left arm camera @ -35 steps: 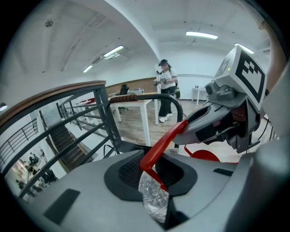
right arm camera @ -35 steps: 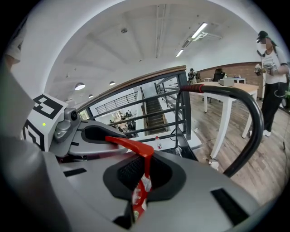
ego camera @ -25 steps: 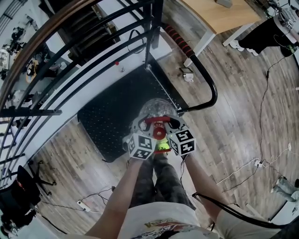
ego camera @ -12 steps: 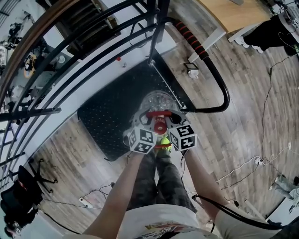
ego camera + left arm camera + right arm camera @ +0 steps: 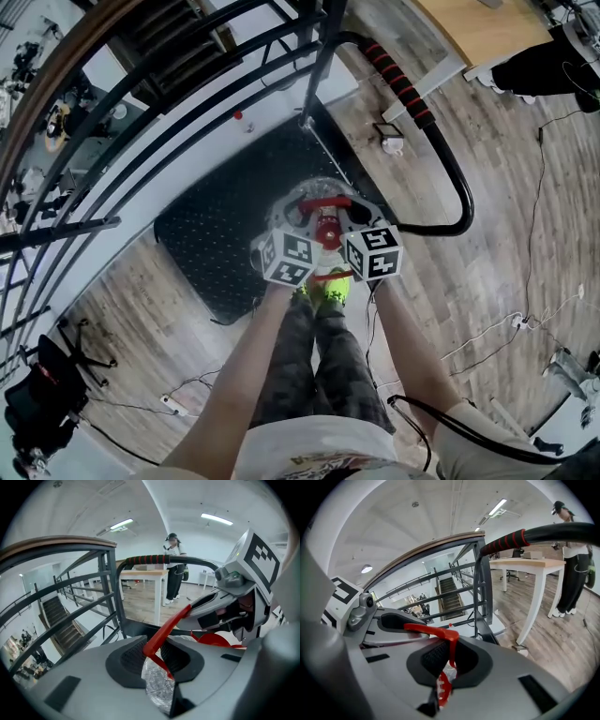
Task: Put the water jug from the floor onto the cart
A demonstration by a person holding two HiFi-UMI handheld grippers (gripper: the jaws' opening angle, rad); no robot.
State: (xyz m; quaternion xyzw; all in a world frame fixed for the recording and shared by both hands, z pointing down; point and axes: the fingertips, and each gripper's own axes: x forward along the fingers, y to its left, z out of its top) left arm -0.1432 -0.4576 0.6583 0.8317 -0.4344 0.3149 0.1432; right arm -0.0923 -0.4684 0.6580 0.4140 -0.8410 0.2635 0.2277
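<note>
The clear water jug [image 5: 314, 195] with a red cap [image 5: 328, 230] and a red carrying handle [image 5: 325, 202] hangs over the near right part of the cart's black deck [image 5: 216, 234]. Whether it rests on the deck I cannot tell. My left gripper [image 5: 305, 220] and right gripper [image 5: 349, 220] hold it side by side. In the left gripper view the left gripper [image 5: 153, 657] is shut on the red handle [image 5: 164, 629]. In the right gripper view the right gripper [image 5: 446, 663] is shut on the same handle [image 5: 433, 631]. The jug's body is mostly hidden there.
The cart's push bar [image 5: 403, 84] with a red-black grip curves along the right. A black railing [image 5: 141, 112] over a stairwell runs behind the cart. A wooden table [image 5: 478, 23] and a person [image 5: 174, 569] stand beyond. Cables [image 5: 506, 328] lie on the floor at right.
Both grippers have carried the jug forward and lower, from the deck's near edge to further over the deck. The grips on the red handle look unchanged.
</note>
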